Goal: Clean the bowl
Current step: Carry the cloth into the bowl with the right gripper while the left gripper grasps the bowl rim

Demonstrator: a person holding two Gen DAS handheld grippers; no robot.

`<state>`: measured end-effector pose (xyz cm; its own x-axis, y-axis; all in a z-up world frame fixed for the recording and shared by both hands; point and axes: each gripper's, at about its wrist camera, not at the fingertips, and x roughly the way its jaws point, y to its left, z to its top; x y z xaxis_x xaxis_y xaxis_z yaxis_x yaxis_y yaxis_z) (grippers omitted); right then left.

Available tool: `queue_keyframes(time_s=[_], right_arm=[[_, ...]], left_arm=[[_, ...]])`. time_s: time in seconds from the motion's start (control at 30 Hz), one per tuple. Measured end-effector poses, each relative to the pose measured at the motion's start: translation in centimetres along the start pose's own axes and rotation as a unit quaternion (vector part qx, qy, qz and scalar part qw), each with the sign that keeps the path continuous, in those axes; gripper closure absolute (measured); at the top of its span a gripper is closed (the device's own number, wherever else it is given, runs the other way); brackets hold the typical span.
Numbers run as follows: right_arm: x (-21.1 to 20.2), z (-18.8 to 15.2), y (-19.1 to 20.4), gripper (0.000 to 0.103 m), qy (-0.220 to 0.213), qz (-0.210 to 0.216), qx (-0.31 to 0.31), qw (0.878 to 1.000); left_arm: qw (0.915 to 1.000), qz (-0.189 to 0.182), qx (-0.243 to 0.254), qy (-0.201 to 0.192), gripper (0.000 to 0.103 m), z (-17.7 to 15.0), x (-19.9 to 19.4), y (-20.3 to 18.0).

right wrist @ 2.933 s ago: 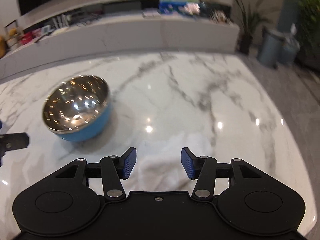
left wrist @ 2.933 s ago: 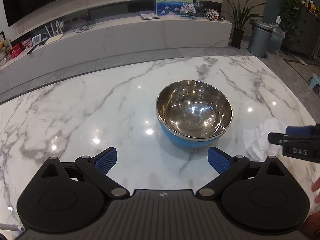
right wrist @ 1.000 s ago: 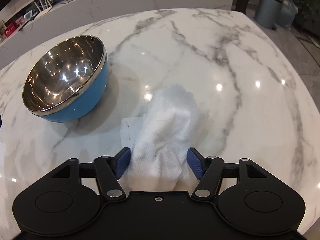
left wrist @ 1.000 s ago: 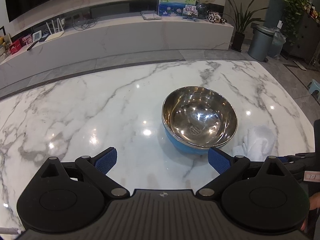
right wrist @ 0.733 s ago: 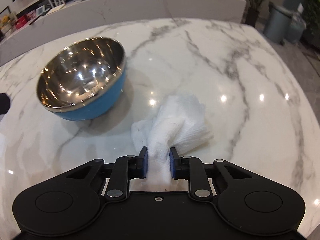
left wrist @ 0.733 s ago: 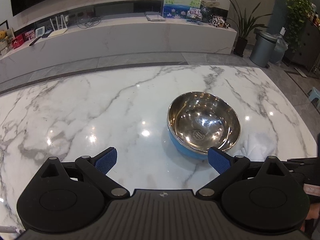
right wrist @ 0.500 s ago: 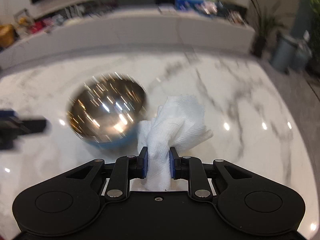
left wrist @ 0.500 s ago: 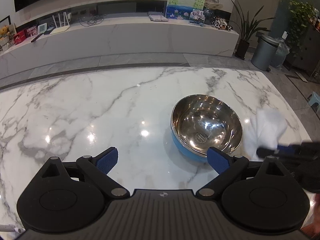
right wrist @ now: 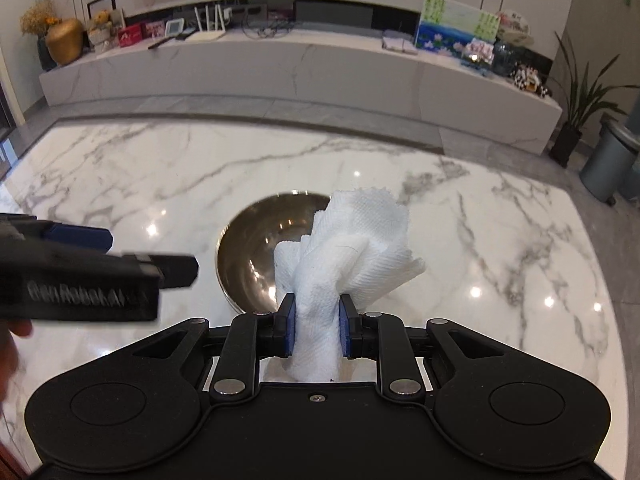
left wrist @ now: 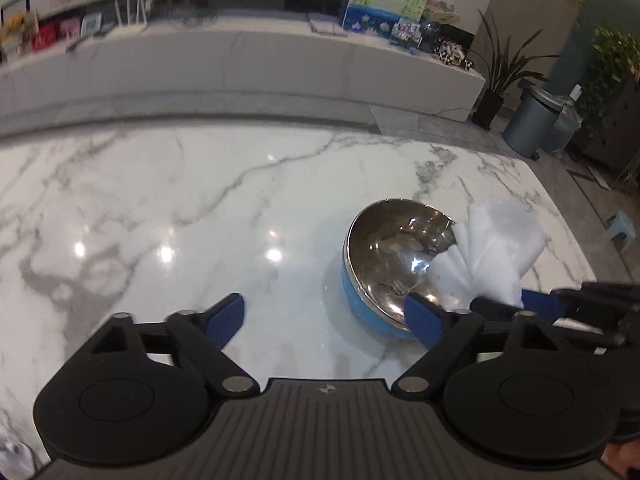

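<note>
A steel bowl with a blue outside (left wrist: 390, 258) stands on the marble table (left wrist: 160, 208), in front of my left gripper's right finger. My left gripper (left wrist: 326, 316) is open and empty, just left of the bowl. My right gripper (right wrist: 316, 330) is shut on a bunched white paper towel (right wrist: 352, 248) and holds it above the bowl (right wrist: 256, 248). In the left wrist view the towel (left wrist: 492, 256) hangs over the bowl's right rim. The towel hides the bowl's right part in the right wrist view.
The table's far edge (right wrist: 240, 122) curves toward a long white counter (right wrist: 280, 68) with clutter on it. A grey bin (left wrist: 528, 122) and a potted plant (left wrist: 496, 88) stand on the floor beyond the table's right side.
My right gripper closed on the towel, lifted it off the table and carried it left over the bowl. My left gripper drifted left, so the bowl now sits by its right finger.
</note>
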<state>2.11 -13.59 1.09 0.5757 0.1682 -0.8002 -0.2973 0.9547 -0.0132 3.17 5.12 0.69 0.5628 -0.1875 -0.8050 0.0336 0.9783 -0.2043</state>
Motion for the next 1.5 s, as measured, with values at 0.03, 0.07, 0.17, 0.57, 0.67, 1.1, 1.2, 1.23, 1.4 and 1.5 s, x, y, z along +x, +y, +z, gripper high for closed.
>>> queue_keyframes(time_s=[0.03, 0.07, 0.17, 0.57, 0.67, 1.1, 1.2, 1.23, 1.4, 1.5], right_arm=[[0.4, -0.1, 0.0, 0.084, 0.008, 0.0, -0.003, 1.0], [0.5, -0.3, 0.1, 0.084, 0.011, 0.001, -0.003, 1.0], [0.7, -0.9, 0.3, 0.084, 0.02, 0.003, -0.006, 1.0], [0.7, -3.3, 0.1, 0.084, 0.023, -0.001, -0.022, 0.999], [0.7, -4.0, 0.0, 0.084, 0.019, -0.002, -0.035, 0.999], [2.2, -4.4, -0.5, 0.084, 0.039, 0.023, -0.08, 0.996], [3.1, -4.3, -0.7, 0.084, 0.051, 0.032, -0.085, 0.995], [3.4, -4.3, -0.6, 0.084, 0.056, 0.035, -0.09, 0.994], [3.9, -4.0, -1.1, 0.084, 0.051, 0.054, -0.084, 0.994], [4.1, -3.8, -1.5, 0.084, 0.044, 0.067, -0.077, 0.994]], left_arm=[[1.0, -0.001, -0.002, 0.007, 0.041, 0.0, 0.4, 0.1], [0.9999, -0.002, -0.005, 0.015, 0.042, 0.1, 0.8, 0.1], [0.9994, -0.01, -0.008, 0.031, 0.048, 0.0, 1.4, 0.1], [0.9981, -0.005, 0.047, 0.04, 0.09, -0.6, 2.4, -1.9], [0.9967, 0.001, 0.071, 0.038, 0.097, -0.9, 2.5, -2.6], [0.9925, 0.015, 0.111, 0.049, 0.103, -1.6, 4.1, -3.7], [0.9926, 0.021, 0.109, 0.051, 0.103, -1.6, 4.6, -3.5], [0.9929, 0.02, 0.105, 0.052, 0.103, -1.6, 4.8, -3.3], [0.9949, 0.006, 0.085, 0.054, 0.103, -1.3, 5.1, -2.5], [0.996, -0.004, 0.074, 0.05, 0.103, -1.2, 4.9, -2.2]])
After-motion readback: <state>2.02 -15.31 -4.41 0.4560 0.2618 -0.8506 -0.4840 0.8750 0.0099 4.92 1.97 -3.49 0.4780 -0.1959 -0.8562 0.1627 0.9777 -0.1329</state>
